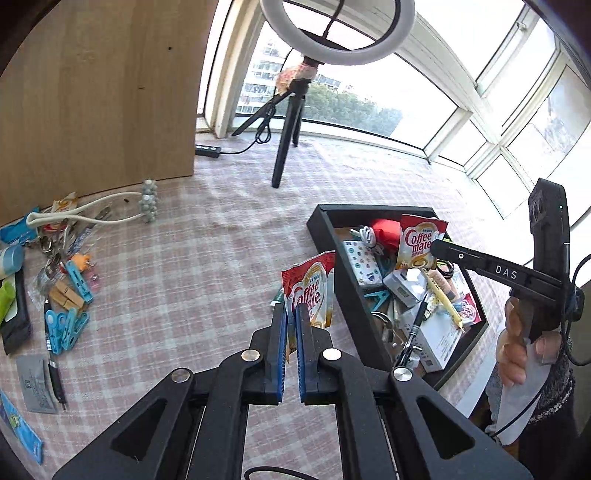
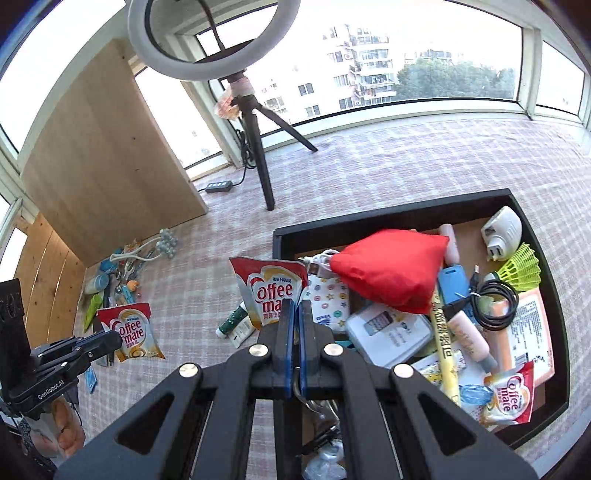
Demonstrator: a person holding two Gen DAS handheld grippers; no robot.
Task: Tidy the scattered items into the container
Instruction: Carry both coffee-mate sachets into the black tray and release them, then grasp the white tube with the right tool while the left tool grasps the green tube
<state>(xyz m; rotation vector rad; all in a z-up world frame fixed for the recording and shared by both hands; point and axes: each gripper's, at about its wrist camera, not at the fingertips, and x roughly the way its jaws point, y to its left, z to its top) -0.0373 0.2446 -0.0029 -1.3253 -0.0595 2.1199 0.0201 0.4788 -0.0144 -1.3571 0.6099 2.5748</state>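
Nearest in the left wrist view, the left gripper (image 1: 292, 314) is seen with its blue pads pinched on the lower part of a Coffee mate sachet (image 1: 312, 284), which is held upright above the pink checked tablecloth (image 1: 207, 266), just beside the left wall of the black tray (image 1: 325, 229). In the right wrist view, the right gripper (image 2: 295, 314) is likewise closed on a second Coffee mate sachet (image 2: 269, 288), and this packet is held at the near left corner of the tray; whether it is over the rim or only in front of it cannot be told. A person's hand (image 1: 517, 350) is seen on the grip of the right tool. Inside the tray a red cloth pouch (image 2: 391, 273), a white charger plug (image 2: 502, 232), a green shuttlecock (image 2: 521, 267), a coiled black cable (image 2: 493, 302), a yellow pen (image 2: 445, 343) and a third Coffee mate sachet (image 2: 511, 398) are already collected. A small green and white tube (image 2: 236, 325) lies on the cloth just left of the tray. Farther to the left, well apart from the tray, a scattered group is left: blue clothespins (image 1: 66, 328), wooden clothespins (image 1: 66, 295), and a white cord with grey beads (image 1: 147, 201). Behind these a wooden board (image 1: 96, 92) is standing, and at the back a ring light on a black tripod (image 1: 336, 29) is placed before the windows.
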